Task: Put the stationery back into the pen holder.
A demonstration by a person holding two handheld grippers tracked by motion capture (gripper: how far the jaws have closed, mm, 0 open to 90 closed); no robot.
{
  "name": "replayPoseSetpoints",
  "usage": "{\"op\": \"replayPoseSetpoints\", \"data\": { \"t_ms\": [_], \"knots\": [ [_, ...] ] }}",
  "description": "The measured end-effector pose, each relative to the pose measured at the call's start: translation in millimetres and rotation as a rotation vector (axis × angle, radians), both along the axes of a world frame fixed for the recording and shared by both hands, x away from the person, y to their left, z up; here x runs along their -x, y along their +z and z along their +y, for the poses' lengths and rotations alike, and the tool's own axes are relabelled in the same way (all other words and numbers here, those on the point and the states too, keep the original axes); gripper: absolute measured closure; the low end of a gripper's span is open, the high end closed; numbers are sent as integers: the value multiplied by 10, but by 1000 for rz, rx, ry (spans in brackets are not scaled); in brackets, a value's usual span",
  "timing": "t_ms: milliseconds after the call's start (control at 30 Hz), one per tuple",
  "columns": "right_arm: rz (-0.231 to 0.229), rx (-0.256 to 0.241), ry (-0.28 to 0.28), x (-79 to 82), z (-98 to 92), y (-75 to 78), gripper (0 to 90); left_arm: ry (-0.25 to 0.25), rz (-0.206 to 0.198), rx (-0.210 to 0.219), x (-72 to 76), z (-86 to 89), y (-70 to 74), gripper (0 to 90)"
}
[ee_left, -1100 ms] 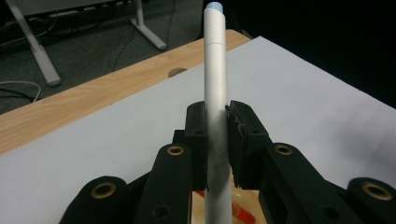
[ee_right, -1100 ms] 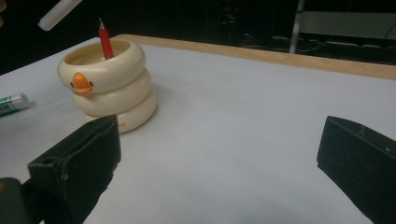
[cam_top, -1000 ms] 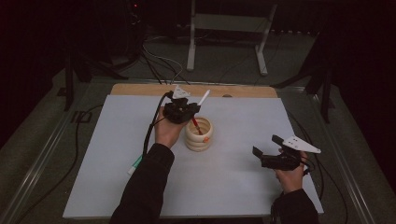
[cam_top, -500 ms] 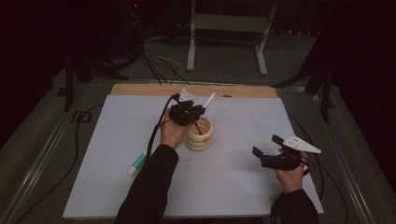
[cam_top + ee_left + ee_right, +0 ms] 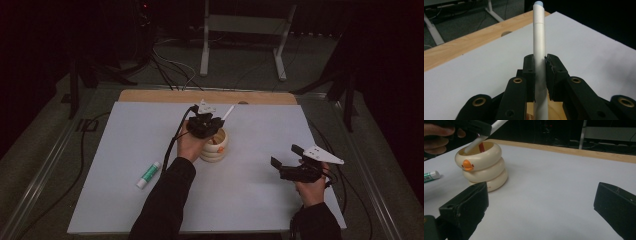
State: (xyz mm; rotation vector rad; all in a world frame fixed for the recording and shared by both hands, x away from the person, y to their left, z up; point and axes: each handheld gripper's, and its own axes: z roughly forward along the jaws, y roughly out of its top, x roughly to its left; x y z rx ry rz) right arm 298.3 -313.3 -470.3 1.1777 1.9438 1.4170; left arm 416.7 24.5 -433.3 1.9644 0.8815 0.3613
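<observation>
While the pen goes in: left tool [image 5: 209,121] pinches the white pen [image 5: 539,45], lower end inside the cream holder [image 5: 482,165] mid-tabletop [image 5: 260,200].
Right tool [image 5: 292,167]: spread wide, idle, well apart from the holder.
Risk: a slanted pen may catch the rim and tip the holder; early release could drop it outside.
Count: one white pen, one red item [image 5: 481,146] inside, one holder, one glue stick [image 5: 148,174], two tools.
</observation>
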Motion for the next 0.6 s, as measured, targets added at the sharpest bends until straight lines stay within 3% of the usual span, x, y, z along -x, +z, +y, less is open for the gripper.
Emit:
{"op": "replayPoseSetpoints", "data": {
  "t_ms": [600],
  "knots": [
    [1,0,1,-2,1,-3,0,-18,28,-33,-34,-51,-98,783]
  ]
}}
